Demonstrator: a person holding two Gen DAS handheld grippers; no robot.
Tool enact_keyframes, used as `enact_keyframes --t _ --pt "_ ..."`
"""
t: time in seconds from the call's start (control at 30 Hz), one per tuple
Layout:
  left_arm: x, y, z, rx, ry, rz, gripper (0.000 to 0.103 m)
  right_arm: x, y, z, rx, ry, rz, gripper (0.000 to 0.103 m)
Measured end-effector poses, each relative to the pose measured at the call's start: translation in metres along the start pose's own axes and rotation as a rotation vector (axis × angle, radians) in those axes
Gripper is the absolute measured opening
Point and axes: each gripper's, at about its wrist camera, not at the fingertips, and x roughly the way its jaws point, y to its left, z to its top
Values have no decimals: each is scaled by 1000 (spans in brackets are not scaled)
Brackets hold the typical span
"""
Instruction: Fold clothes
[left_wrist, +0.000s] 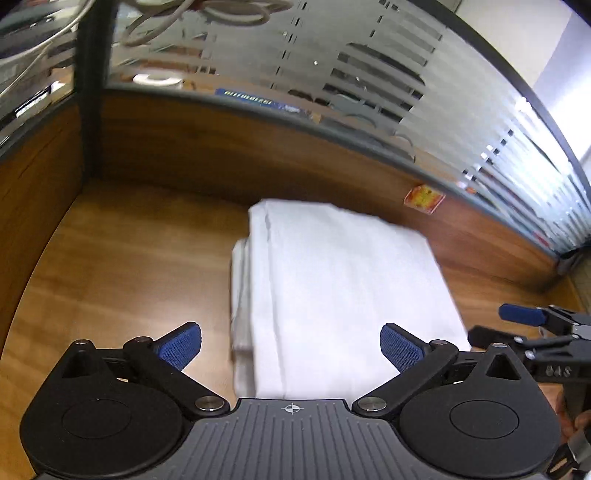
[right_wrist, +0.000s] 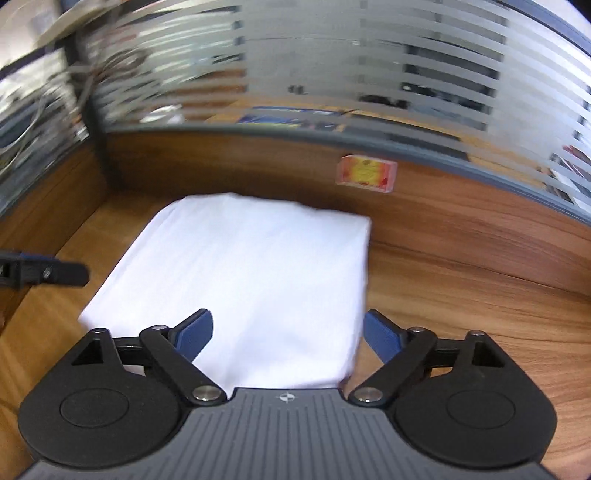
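Observation:
A white garment lies folded into a neat rectangle on the wooden desk, with several layers showing along its left edge. My left gripper hovers above its near left part, jaws wide open with nothing between the blue pads. In the right wrist view the same folded garment fills the middle, and my right gripper stands open above its near right corner, holding nothing. The right gripper also shows at the right edge of the left wrist view, and the left gripper's finger at the left edge of the right one.
A wooden partition topped with striped frosted glass walls the desk at the back and left. A small red and yellow sticker is on the partition. Bare desk lies to the right of the garment.

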Motion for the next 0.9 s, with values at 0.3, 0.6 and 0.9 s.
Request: enact_keyframes --t 0.3,0.6,0.9 --pt "-20 21 -42 -29 105 21 103 -1 76 -32 -314 -17 68 102" --pt "-29 43 -40 -82 98 43 103 36 162 -40 -601 -12 68 102" --pt "-21 73 -24 -180 111 27 103 75 214 -48 -964 5 24 85"
